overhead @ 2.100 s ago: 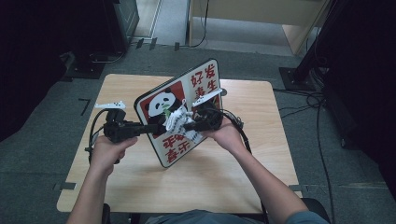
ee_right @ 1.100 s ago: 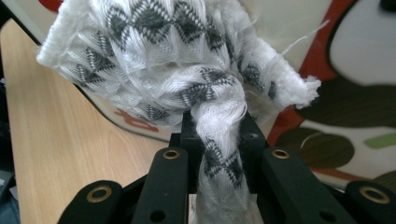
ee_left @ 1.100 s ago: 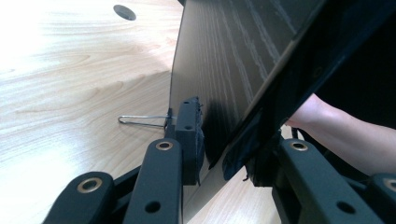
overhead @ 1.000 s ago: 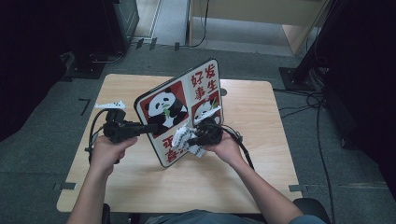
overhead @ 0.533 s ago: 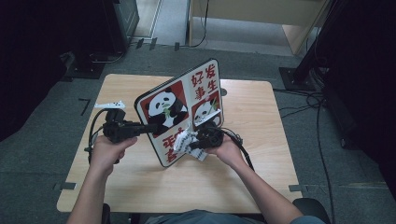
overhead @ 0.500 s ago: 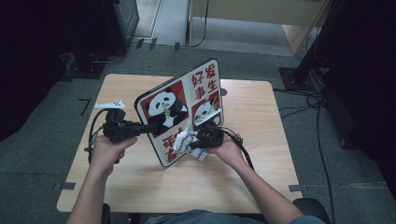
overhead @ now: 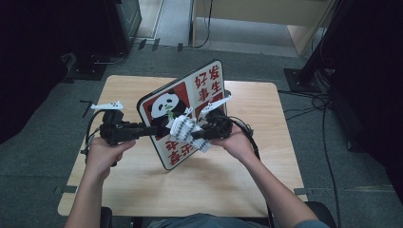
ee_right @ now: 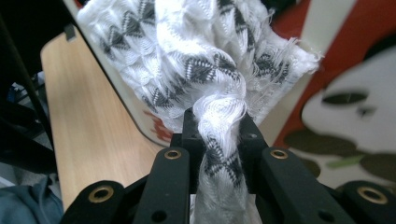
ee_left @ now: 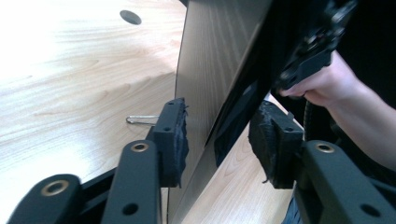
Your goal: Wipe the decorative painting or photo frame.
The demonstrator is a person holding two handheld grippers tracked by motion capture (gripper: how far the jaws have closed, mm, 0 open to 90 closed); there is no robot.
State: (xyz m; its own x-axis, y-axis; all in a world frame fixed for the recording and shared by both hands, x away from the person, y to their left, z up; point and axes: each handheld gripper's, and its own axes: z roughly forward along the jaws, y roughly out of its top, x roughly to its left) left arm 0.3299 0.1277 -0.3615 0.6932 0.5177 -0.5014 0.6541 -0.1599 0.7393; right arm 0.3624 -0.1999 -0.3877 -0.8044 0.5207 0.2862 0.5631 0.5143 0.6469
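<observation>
A rounded board with a panda picture and red characters stands tilted on the table. My left gripper reaches its left edge. In the left gripper view, the board's edge runs between the jaws of the left gripper. These jaws have just been opening, and the far pad stands off the board. My right gripper is shut on a white cloth with a grey zigzag pattern. The bunched cloth lies against the board's printed face, ahead of the right gripper.
The light wooden table has a round hole near its far side. A thin metal wire piece lies on it behind the board. Cables trail from both grippers. Dark floor and equipment surround the table.
My right gripper has carried the cloth up the board's face, from beside the lower red characters toward the panda. The left hand and the board have stayed in place.
</observation>
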